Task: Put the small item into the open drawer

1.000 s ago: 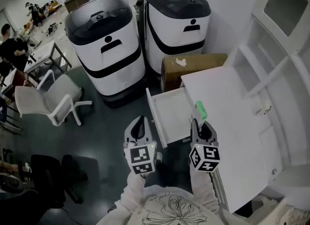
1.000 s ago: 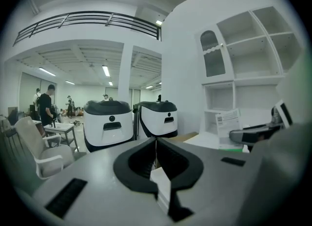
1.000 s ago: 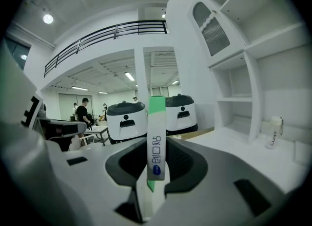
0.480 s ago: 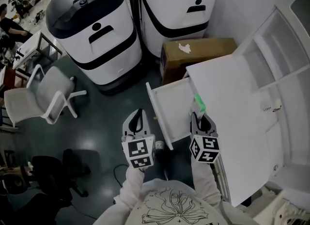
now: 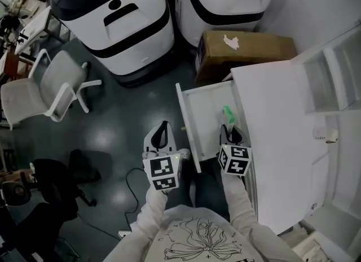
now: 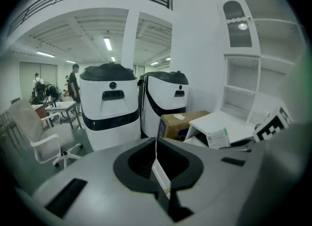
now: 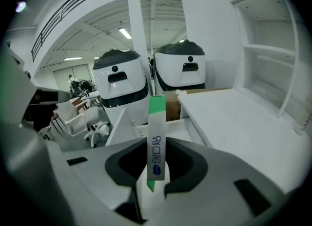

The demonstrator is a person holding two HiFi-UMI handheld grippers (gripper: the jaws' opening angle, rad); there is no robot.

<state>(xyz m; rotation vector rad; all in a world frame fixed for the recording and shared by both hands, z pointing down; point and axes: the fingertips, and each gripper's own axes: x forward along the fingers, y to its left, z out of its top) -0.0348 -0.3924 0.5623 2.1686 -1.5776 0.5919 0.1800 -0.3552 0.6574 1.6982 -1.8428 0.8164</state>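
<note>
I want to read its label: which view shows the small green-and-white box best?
The right gripper view: the box stands close up between the right hand-held gripper's jaws, print facing the camera. The head view shows only its green end over the open drawer; the left gripper view shows it small, side-on.

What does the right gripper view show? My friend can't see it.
The right gripper holds a small green-and-white box upright between its jaws, facing an open white drawer. Two big white machines stand behind.
</note>
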